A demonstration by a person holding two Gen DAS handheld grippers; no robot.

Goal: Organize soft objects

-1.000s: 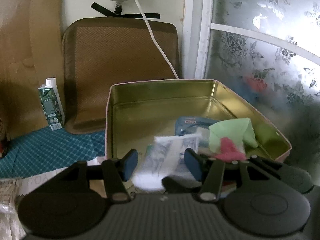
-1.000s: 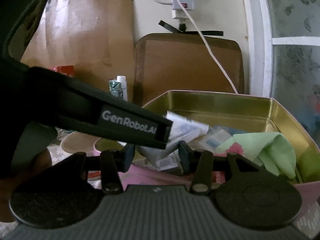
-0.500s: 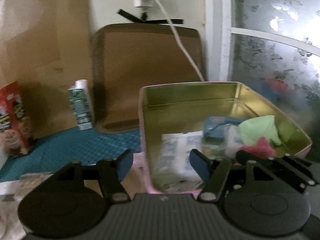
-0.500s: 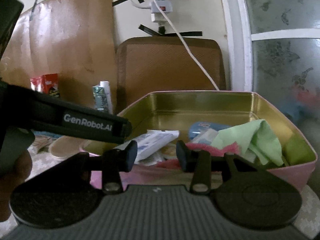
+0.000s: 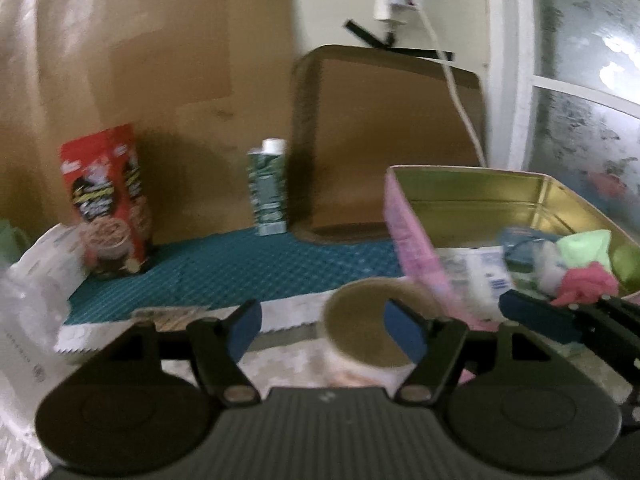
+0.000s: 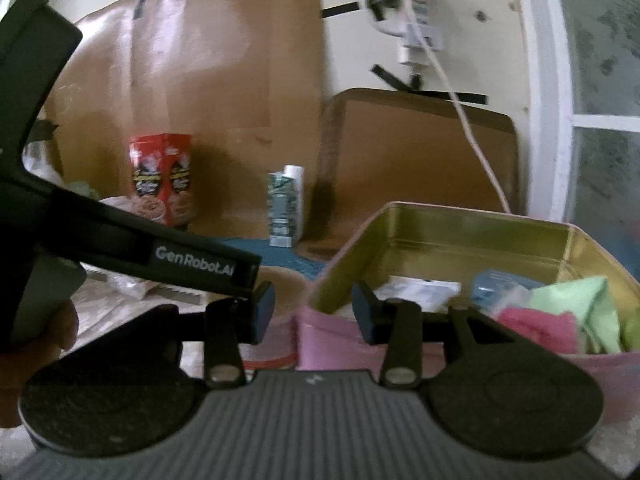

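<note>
A pink tin box point(image 5: 416, 240) with a gold inside stands at the right; it also shows in the right wrist view point(image 6: 336, 328). In it lie a white packet point(image 5: 476, 276), a blue pouch point(image 5: 520, 240), a green cloth point(image 5: 588, 246) and a pink cloth point(image 5: 586, 282). My left gripper point(image 5: 322, 326) is open and empty, left of the box, above a round tape roll point(image 5: 360, 332). My right gripper point(image 6: 314, 312) is open and empty at the box's near left corner.
A red snack box point(image 5: 108, 204) and a green carton point(image 5: 268, 192) stand on a teal mat point(image 5: 240, 268) by the cardboard back wall. A brown cushion point(image 5: 384, 136) leans behind the tin. White plastic bags point(image 5: 36, 264) lie at the left.
The white packet has left my left gripper and lies in the tin. Both grippers have swung left and pulled back from the tin; the red snack box and tape roll came into view.
</note>
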